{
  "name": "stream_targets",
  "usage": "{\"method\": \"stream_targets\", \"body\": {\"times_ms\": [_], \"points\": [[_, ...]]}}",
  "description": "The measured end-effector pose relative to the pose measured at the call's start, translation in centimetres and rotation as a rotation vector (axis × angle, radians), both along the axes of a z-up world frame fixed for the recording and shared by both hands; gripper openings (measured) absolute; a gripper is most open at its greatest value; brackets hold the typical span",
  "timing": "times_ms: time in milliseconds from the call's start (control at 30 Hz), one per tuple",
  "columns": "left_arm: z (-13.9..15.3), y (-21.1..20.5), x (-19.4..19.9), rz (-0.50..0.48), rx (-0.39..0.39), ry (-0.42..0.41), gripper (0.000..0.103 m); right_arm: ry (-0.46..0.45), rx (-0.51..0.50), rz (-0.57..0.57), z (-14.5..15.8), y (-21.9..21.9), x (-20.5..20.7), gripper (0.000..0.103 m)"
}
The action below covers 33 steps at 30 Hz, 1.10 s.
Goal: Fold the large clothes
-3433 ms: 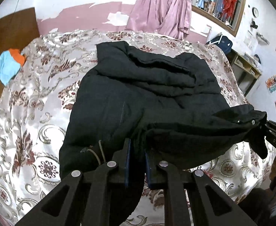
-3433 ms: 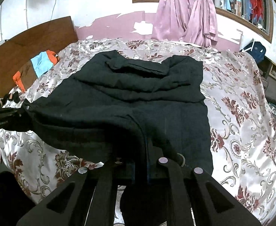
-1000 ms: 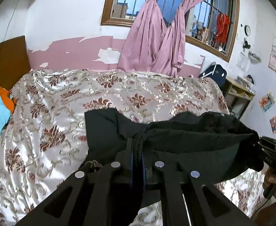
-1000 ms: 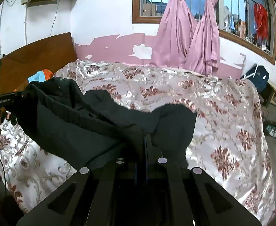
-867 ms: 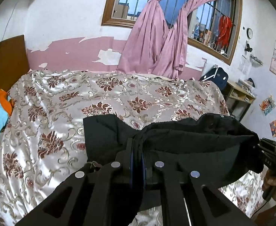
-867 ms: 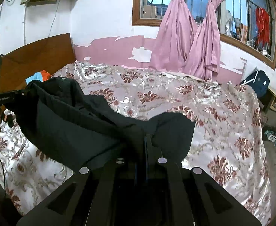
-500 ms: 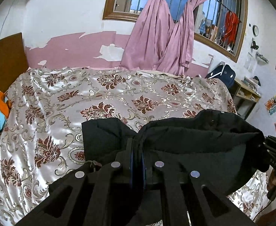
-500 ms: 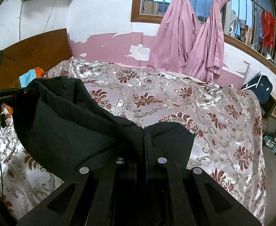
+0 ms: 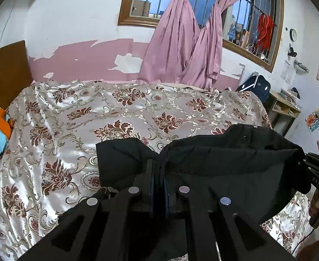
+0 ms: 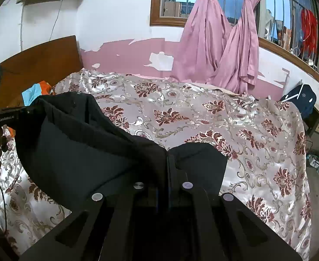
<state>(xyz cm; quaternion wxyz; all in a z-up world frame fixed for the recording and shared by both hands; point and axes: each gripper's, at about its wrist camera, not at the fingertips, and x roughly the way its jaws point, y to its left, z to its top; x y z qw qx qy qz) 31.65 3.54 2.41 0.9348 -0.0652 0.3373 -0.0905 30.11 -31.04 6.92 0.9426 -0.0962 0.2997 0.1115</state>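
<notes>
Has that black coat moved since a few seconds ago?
Yes. The black coat lay spread over the floral bedspread; now it is lifted toward the near edge, leaving most of the bedspread bare.

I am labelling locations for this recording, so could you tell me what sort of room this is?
Most likely a home bedroom: a bed with a floral bedspread, a wooden headboard and pink curtains knotted at a barred window.

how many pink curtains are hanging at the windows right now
2: the left curtain is knotted high at the barred window, the right curtain hangs beside it, touching it lower down. More may lie out of view.
</notes>
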Motion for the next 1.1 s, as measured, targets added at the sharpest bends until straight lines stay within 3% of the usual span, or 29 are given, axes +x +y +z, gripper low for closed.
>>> {"method": "stream_targets", "body": {"times_ms": [233, 533, 800, 1100], "points": [[0.2, -0.1, 0.6, 0.005, 0.029, 0.010, 0.007, 0.003, -0.030, 0.008, 0.4, 0.3, 0.2, 0.005], [-1.4, -0.7, 6.2, -0.002, 0.041, 0.058, 0.007, 0.053, -0.038, -0.015, -0.3, 0.2, 5.1, 0.005], [-5.6, -0.6, 11.8, -0.002, 0.033, 0.128, 0.007, 0.125, -0.022, -0.017, -4.1, 0.2, 11.4, 0.005], [-11.3, -1.3, 17.3, -0.004, 0.057, 0.260, 0.007, 0.284, 0.016, -0.027, -10.1, -0.3, 18.2, 0.005]]}}
